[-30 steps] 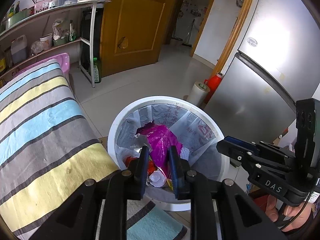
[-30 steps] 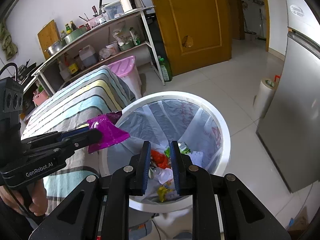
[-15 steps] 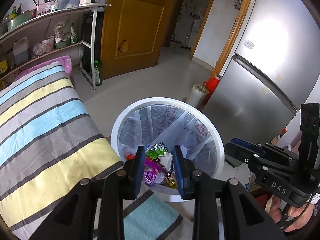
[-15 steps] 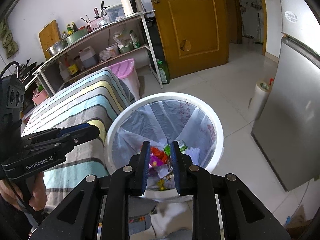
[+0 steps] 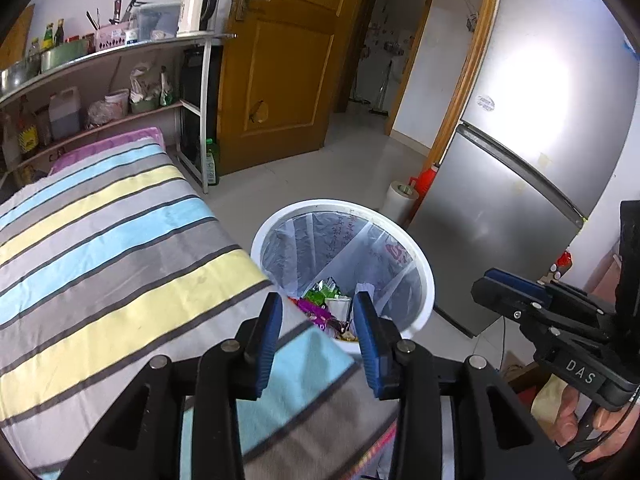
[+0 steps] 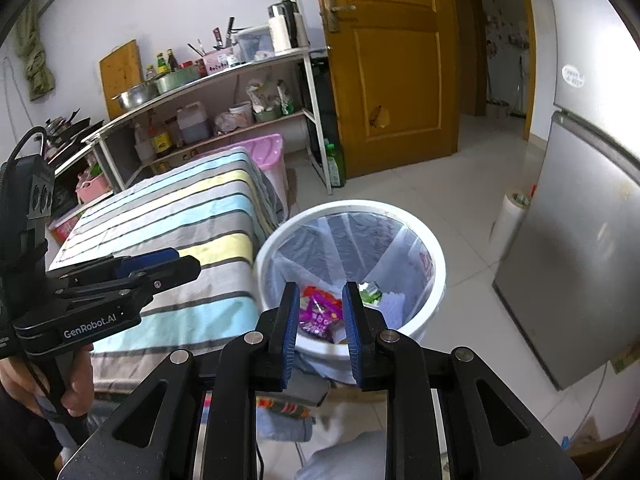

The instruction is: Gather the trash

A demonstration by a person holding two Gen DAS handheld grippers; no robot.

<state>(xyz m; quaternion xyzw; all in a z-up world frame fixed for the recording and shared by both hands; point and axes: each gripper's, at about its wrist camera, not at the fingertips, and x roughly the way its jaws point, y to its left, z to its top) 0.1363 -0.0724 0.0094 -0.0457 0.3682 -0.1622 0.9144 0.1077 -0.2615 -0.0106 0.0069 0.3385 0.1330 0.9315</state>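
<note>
A white trash bin (image 5: 424,268) with a clear liner stands on the floor beside the striped table. It also shows in the right wrist view (image 6: 438,256). Inside lie a purple wrapper (image 6: 318,318), green and red wrappers and white paper (image 5: 338,305). My left gripper (image 5: 318,332) is open and empty, held over the table's corner next to the bin. My right gripper (image 6: 320,318) is open and empty, above the bin's near rim. Each gripper shows in the other's view, the right one (image 5: 516,288) and the left one (image 6: 160,266).
The table has a striped cloth (image 5: 100,240). A silver fridge (image 5: 500,216) stands right of the bin, with a white roll (image 5: 400,198) and red bottle (image 5: 426,178) on the floor. A metal shelf rack (image 6: 208,92) and a yellow door (image 6: 396,64) stand behind.
The purple wrapper left my left gripper and dropped into the bin. Both grippers have pulled back and up from the bin. The left jaws have opened wider.
</note>
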